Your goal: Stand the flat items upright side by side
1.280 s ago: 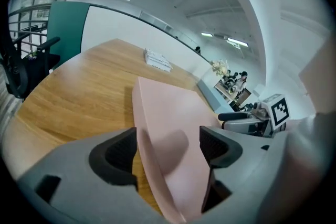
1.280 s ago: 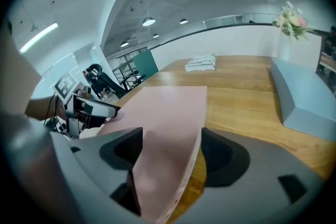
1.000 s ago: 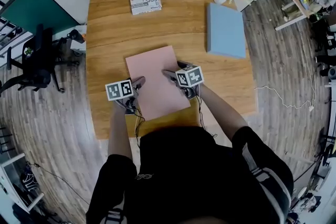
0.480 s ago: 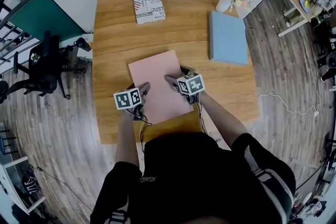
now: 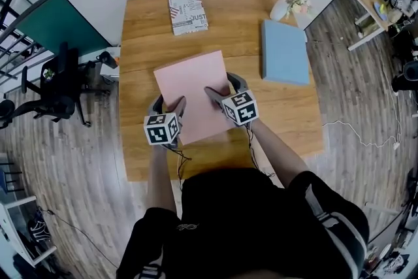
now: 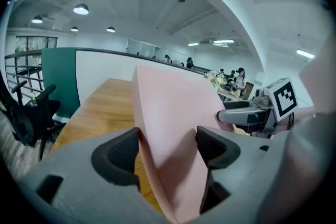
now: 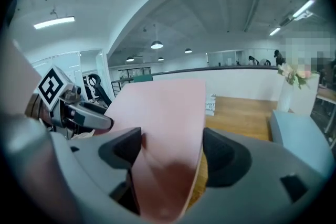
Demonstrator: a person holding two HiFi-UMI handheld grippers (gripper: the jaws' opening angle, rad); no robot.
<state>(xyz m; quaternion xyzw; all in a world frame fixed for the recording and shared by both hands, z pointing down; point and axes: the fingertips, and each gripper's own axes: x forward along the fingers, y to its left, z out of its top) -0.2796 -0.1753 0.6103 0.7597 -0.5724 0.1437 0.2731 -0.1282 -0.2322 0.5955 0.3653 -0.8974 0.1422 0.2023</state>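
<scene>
The pink book (image 5: 192, 85) is held off the wooden table (image 5: 140, 157), gripped at its near end from both sides. My left gripper (image 5: 168, 103) is shut on its left edge and my right gripper (image 5: 222, 87) on its right edge. In the left gripper view the pink book (image 6: 168, 113) rises tilted between the pads of the left gripper (image 6: 168, 147), and the right gripper's marker cube (image 6: 281, 97) shows beyond it. In the right gripper view the pink book (image 7: 163, 113) fills the gap of the right gripper (image 7: 172, 150).
A patterned book (image 5: 188, 12) lies flat at the table's far edge. A light blue book (image 5: 285, 51) lies flat at the right. A white vase of flowers (image 5: 287, 0) stands at the far right corner. An office chair (image 5: 55, 85) stands left of the table.
The pink book lay flat near the table's front edge; now both grippers have raised it and carried it farther onto the table. The other books have not moved.
</scene>
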